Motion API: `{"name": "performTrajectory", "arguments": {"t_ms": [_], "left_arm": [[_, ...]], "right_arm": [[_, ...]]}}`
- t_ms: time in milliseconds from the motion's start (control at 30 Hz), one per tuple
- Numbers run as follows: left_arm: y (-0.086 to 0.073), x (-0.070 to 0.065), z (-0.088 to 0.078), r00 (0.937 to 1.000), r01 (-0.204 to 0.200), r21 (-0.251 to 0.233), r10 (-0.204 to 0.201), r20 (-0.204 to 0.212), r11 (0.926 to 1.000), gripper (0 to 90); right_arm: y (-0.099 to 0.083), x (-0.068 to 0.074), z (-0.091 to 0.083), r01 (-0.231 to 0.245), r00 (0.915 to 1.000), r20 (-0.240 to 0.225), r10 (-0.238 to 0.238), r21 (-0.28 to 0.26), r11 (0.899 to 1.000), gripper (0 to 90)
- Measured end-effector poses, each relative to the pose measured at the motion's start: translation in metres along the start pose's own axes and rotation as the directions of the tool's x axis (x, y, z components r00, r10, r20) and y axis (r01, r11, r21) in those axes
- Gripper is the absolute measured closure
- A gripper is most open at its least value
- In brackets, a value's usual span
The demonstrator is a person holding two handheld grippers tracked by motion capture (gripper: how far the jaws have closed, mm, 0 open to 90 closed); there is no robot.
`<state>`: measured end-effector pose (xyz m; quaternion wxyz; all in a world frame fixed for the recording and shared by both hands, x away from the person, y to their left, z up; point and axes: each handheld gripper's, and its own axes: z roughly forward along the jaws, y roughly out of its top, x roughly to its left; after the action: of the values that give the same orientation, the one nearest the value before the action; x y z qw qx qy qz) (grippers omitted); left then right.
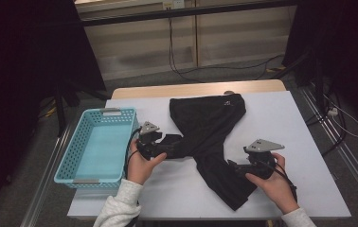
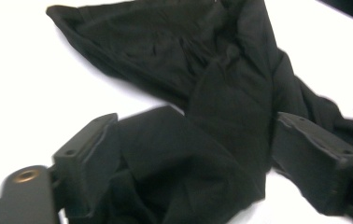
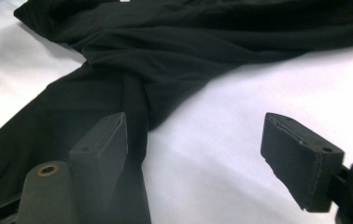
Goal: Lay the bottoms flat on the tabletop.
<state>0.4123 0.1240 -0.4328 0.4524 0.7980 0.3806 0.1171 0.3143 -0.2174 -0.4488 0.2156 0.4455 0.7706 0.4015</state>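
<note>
The black fabric trousers (image 1: 210, 142) lie spread on the white table (image 1: 305, 156), one leg running between the wide-open left gripper (image 2: 198, 163), the other leg's edge beside the right gripper (image 3: 202, 154), gaping and empty

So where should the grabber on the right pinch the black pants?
Probably the outer edge of the lower leg of the black pants, coming in from the table's right. That leg lies flat, its edge by the right gripper, whose jaws stand open with white table between them.
</note>
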Motion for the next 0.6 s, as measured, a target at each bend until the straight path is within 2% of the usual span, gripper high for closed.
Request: {"name": "performTrajectory", "arguments": {"t_ms": [100,167,200,267,333,367,400,467,500,533,600], "left_arm": [[-0.007,-0.003,0.006,0.9998,-0.013,0.038,0.013,-0.014,0.9992,20.4],[-0.011,-0.006,0.010,0.9994,-0.028,0.057,0.030,-0.020,0.9980,25.8],[-0.012,-0.007,0.012,0.9988,-0.043,0.067,0.044,-0.019,0.9968,30.1],[-0.013,-0.010,0.014,0.9949,-0.089,0.093,0.093,-0.040,0.9917,31.7],[-0.015,-0.010,0.016,0.9921,-0.105,0.083,0.110,-0.061,0.9911,33.5],[-0.016,-0.010,0.016,0.9928,-0.102,0.069,0.106,-0.056,0.9923,34.9],[-0.017,-0.009,0.016,0.9916,-0.113,0.076,0.117,-0.055,0.9907,38.3],[-0.018,-0.008,0.015,0.9910,-0.108,0.089,0.114,-0.070,0.9902,41.9],[-0.019,-0.009,0.016,0.9929,-0.086,0.098,0.093,-0.074,0.9915,43.1],[-0.021,-0.009,0.018,0.9943,-0.068,0.119,0.077,-0.073,0.9906,43.1],[-0.025,-0.009,0.021,0.9934,-0.066,0.157,0.080,-0.083,0.9854,44.7]], "right_arm": [[-0.002,0.000,-0.002,-0.004,1.0000,0.000,0.004,0.001,1.000,22.5],[-0.003,0.000,-0.004,-0.002,1.0000,0.000,0.002,-0.002,1.000,22.6],[-0.004,0.000,-0.005,-0.002,1.0000,-0.002,0.002,-0.005,1.000,22.7],[-0.005,0.000,-0.006,-0.002,1.0000,-0.002,0.002,-0.004,1.000,22.8],[-0.006,-0.001,-0.007,-0.004,1.0000,0.000,0.004,-0.005,1.000,22.8],[-0.007,-0.002,-0.007,-0.004,1.0000,-0.001,0.004,-0.006,1.000,22.8],[-0.007,-0.002,-0.007,-0.009,1.0000,-0.001,0.009,-0.005,1.000,22.8],[-0.009,-0.003,-0.009,-0.007,1.0000,-0.003,0.007,-0.004,1.000,22.8],[-0.009,-0.003,-0.009,-0.007,1.0000,0.000,0.007,-0.003,1.000,22.8],[-0.010,-0.004,-0.010,-0.004,1.0000,0.003,0.004,-0.003,1.000,22.9],[-0.011,-0.004,-0.012,-0.008,1.0000,0.004,0.008,-0.004,1.000,22.8]]}}
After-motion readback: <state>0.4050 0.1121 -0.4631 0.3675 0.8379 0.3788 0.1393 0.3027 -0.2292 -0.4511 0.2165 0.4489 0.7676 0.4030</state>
